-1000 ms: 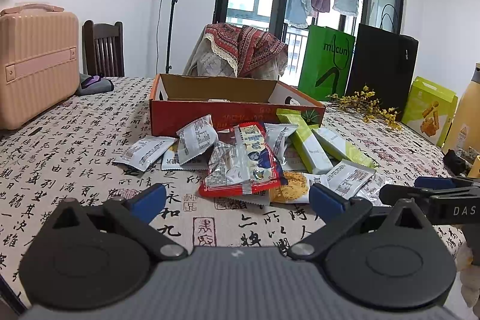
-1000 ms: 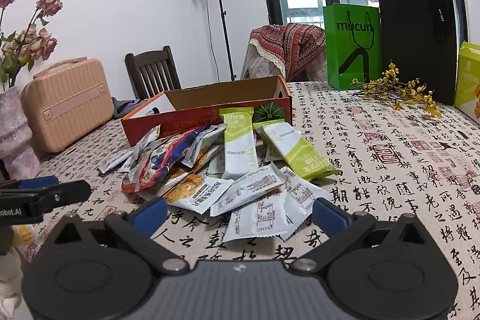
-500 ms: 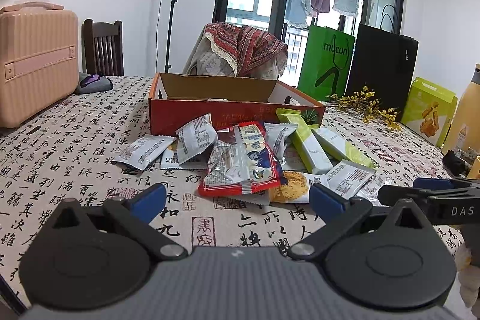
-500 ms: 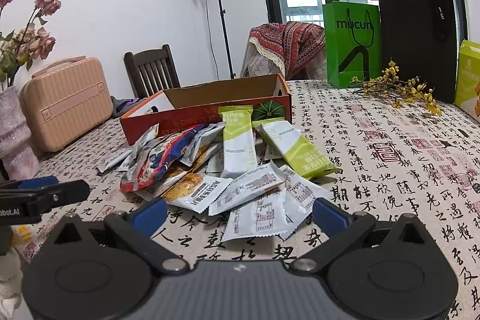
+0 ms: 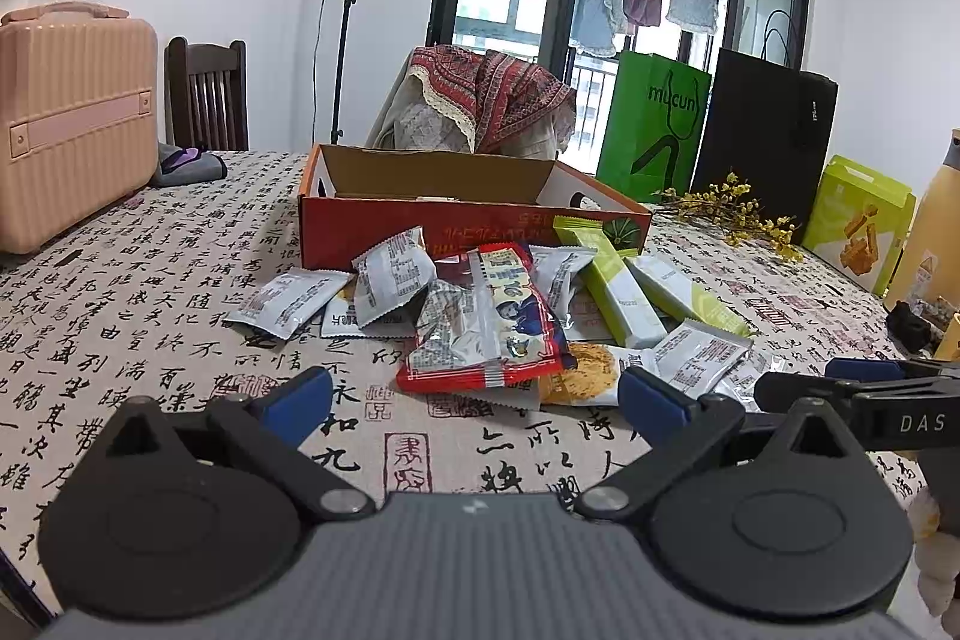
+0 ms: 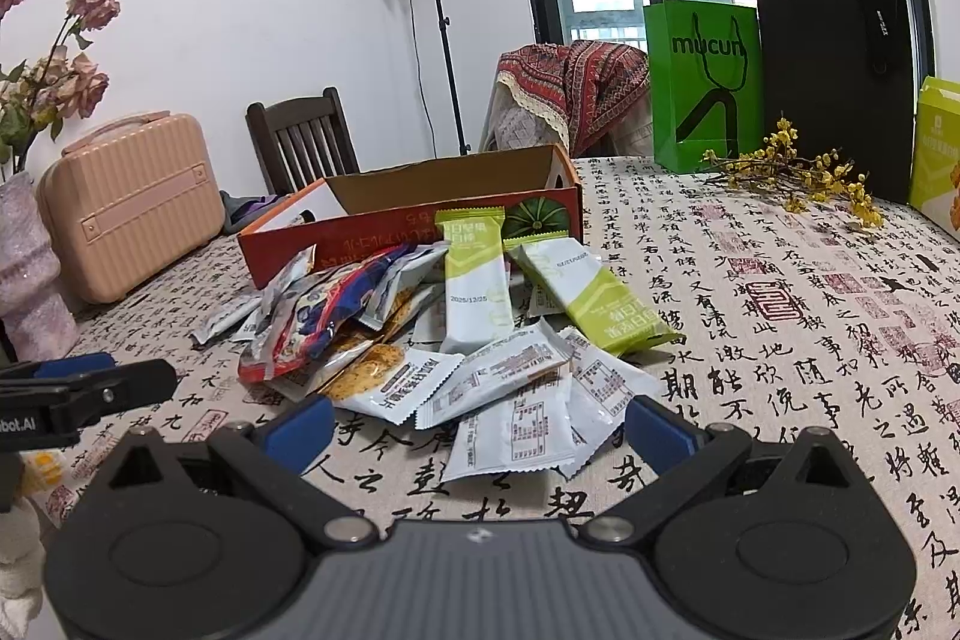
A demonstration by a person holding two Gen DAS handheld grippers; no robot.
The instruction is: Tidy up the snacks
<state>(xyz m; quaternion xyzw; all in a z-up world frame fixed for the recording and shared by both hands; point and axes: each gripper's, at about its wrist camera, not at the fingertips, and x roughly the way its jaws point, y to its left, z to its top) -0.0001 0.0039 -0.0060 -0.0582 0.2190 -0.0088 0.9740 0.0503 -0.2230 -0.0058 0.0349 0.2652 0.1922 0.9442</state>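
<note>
A pile of snack packets lies on the calligraphy tablecloth before an open red cardboard box point(image 5: 468, 220) point(image 6: 384, 232). In it are a red packet point(image 5: 486, 322) point(image 6: 312, 316), two green-and-white bars point(image 5: 618, 286) point(image 6: 477, 286), several grey sachets point(image 5: 288, 301) point(image 6: 510, 436) and a biscuit pack point(image 5: 585, 373). My left gripper point(image 5: 474, 403) hangs open just short of the red packet, holding nothing. My right gripper point(image 6: 480, 427) stands open over the nearest grey sachets, also holding nothing. Each gripper shows at the edge of the other's view.
A pink suitcase point(image 5: 66, 124) and a vase of dried roses point(image 6: 30, 280) stand at the left. Green point(image 5: 654, 124) and black point(image 5: 762, 142) paper bags, yellow flower sprigs point(image 6: 792, 172) and a lime snack box point(image 5: 855, 220) line the far right. Chairs stand beyond the table.
Both grippers have crept slightly forward toward the pile. Nothing has been taken hold of and the packets lie as before.
</note>
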